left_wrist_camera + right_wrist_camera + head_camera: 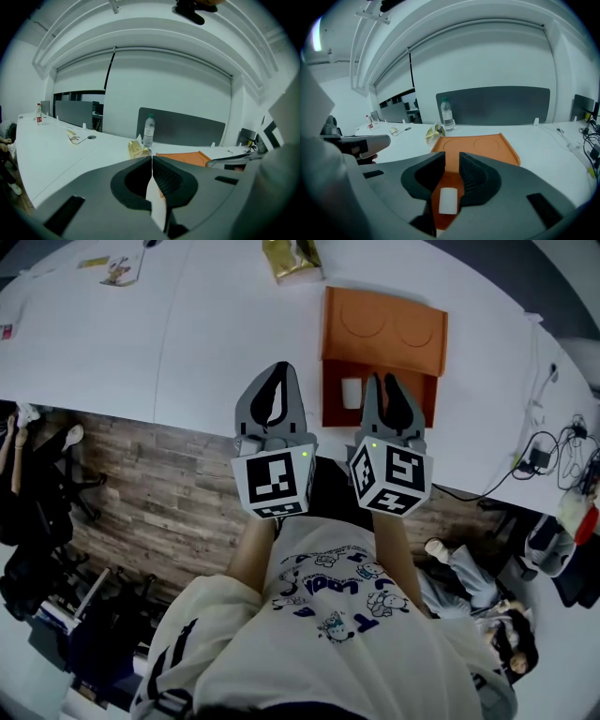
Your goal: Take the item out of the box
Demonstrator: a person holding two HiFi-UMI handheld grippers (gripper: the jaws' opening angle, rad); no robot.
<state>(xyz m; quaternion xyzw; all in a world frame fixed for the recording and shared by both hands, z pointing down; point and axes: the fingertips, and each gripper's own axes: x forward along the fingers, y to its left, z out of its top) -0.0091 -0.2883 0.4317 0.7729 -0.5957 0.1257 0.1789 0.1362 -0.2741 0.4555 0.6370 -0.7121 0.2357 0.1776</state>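
An orange box [334,412] lies open on the white table [141,343], its lid [384,329] folded flat behind it. A small white item [352,393] rests inside the box. My right gripper [382,379] hovers over the box's near part with a narrow gap between its jaws and nothing in them. In the right gripper view the white item [448,200] lies just below the right gripper [452,157]. My left gripper [279,367] is shut and empty, left of the box at the table's front edge. The left gripper [151,157] points past the box [185,158].
A crumpled gold wrapper [292,257] and a water bottle [148,131] stand beyond the box. Papers [117,268] lie at the far left. Cables [553,451] trail along the table's right end. Chairs [47,474] stand on the wood floor below.
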